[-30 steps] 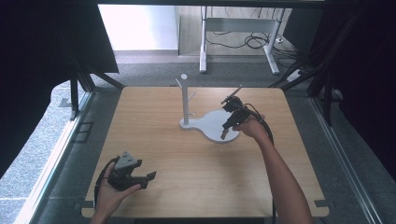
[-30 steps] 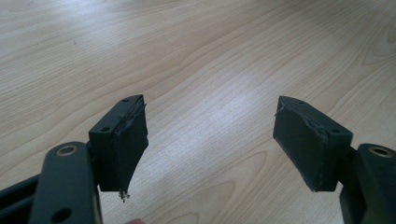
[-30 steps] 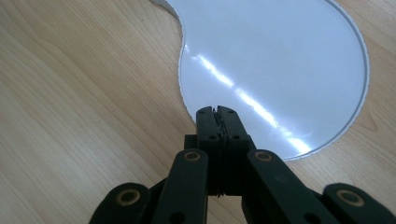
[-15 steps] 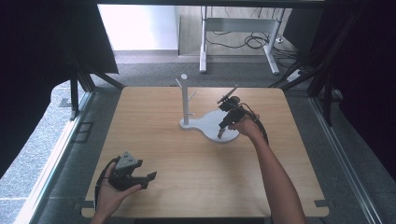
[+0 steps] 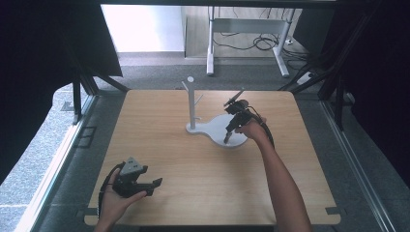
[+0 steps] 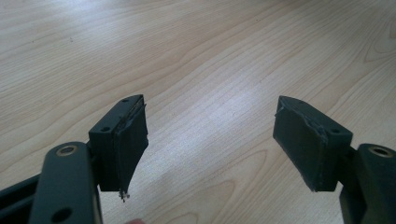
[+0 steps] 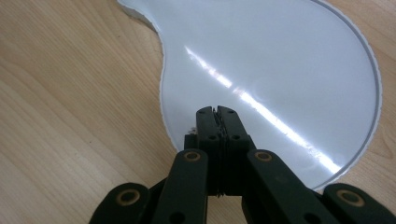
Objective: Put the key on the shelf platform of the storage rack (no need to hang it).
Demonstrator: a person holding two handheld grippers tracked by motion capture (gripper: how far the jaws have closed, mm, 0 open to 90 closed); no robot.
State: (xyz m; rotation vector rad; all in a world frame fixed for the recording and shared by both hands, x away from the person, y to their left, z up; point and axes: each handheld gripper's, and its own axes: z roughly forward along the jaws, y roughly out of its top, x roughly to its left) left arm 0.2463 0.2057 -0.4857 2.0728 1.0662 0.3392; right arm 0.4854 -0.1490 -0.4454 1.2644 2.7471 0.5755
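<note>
**Right gripper over the white stand's base, left gripper idle at the near edge**

The right gripper (image 5: 228, 137) hangs over the white stand (image 5: 212, 126), which sits on the wooden tabletop (image 5: 159, 145) a little beyond its centre and toward the right. The stand has a flat, glossy base shaped like a rounded teardrop, and a thin upright post (image 5: 191, 104) with short side pegs rises from the base's narrow left end. In the high view the gripper points down at the wide, rounded part of the base, held by the right hand (image 5: 251, 128) with the forearm reaching in from the bottom right.

In the right gripper view, the right gripper (image 7: 217, 111) has its jaws pressed together with nothing between them. Their tips lie over the base (image 7: 280, 56) just inside its curved edge, near the spot where the outline narrows. Whether the tips touch the surface cannot be told. A bright streak of reflected light runs across the base.

The left gripper (image 5: 151, 184) is well apart from the stand, near the front left corner of the tabletop, held low in the left hand (image 5: 116, 195). In the left gripper view, the left gripper (image 6: 210, 140) has its jaws spread wide, with bare wood grain between them.
</note>
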